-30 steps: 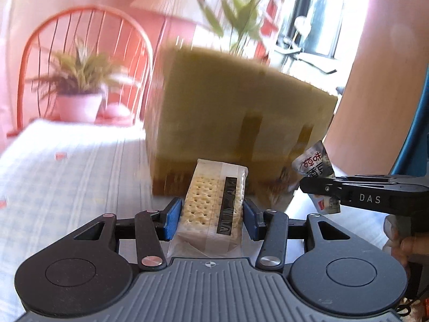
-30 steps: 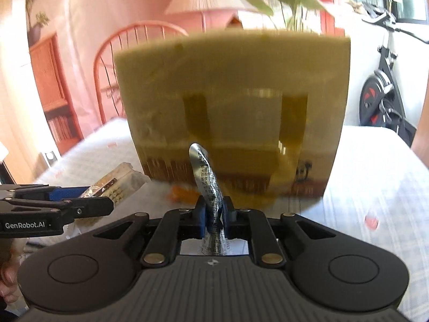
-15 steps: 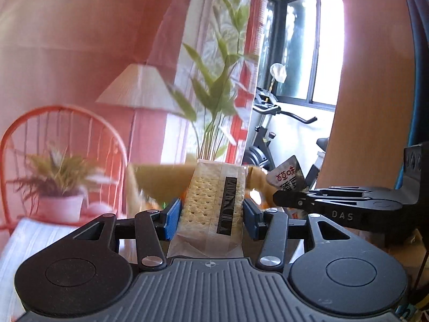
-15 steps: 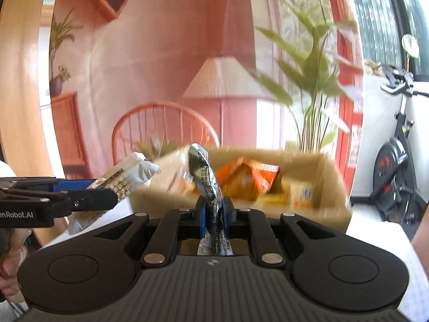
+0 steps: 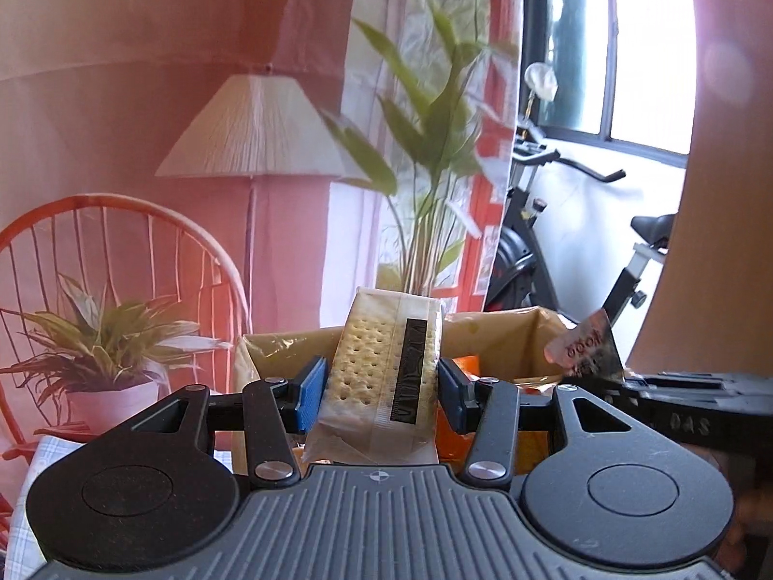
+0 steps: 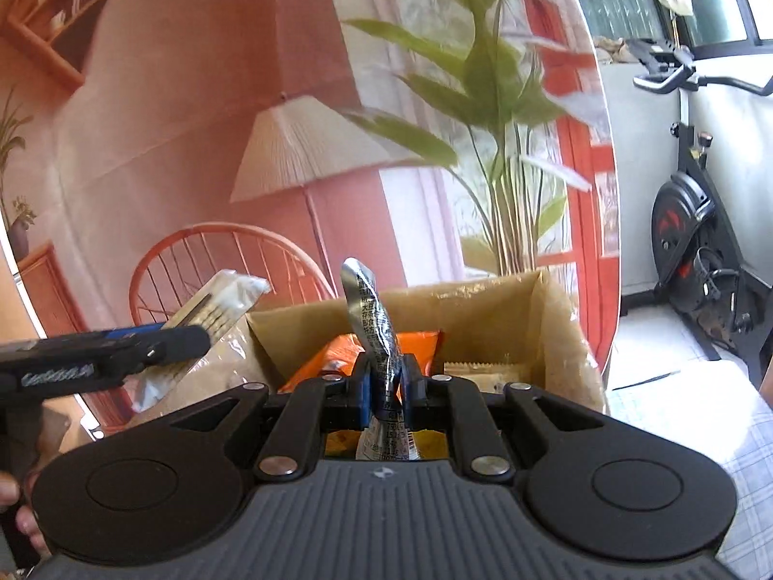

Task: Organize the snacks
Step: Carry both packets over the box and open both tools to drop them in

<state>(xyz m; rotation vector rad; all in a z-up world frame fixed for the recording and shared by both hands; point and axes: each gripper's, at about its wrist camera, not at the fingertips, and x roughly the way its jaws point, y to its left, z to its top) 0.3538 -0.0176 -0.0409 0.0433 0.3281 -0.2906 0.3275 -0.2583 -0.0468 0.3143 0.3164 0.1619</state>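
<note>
My left gripper (image 5: 381,386) is shut on a clear-wrapped cracker pack (image 5: 386,367), held upright above the near left edge of an open cardboard box (image 5: 502,338). My right gripper (image 6: 385,379) is shut on a thin silver snack packet (image 6: 374,324), held edge-on over the box (image 6: 555,338). Inside the box lie an orange bag (image 6: 338,353) and a pale biscuit pack (image 6: 478,369). The left gripper with its crackers (image 6: 212,311) shows at the left of the right wrist view. The right gripper's packet (image 5: 587,350) shows at the right of the left wrist view.
The box stands on a table with a checked cloth (image 6: 715,415). Behind it are an orange wire chair (image 5: 121,251), a potted plant (image 5: 106,353), a floor lamp (image 5: 251,130), a tall leafy plant (image 6: 497,121) and an exercise bike (image 6: 700,232).
Both grippers have risen with their snacks from in front of the box wall to above its rim, so the box's open top and its contents now show.
</note>
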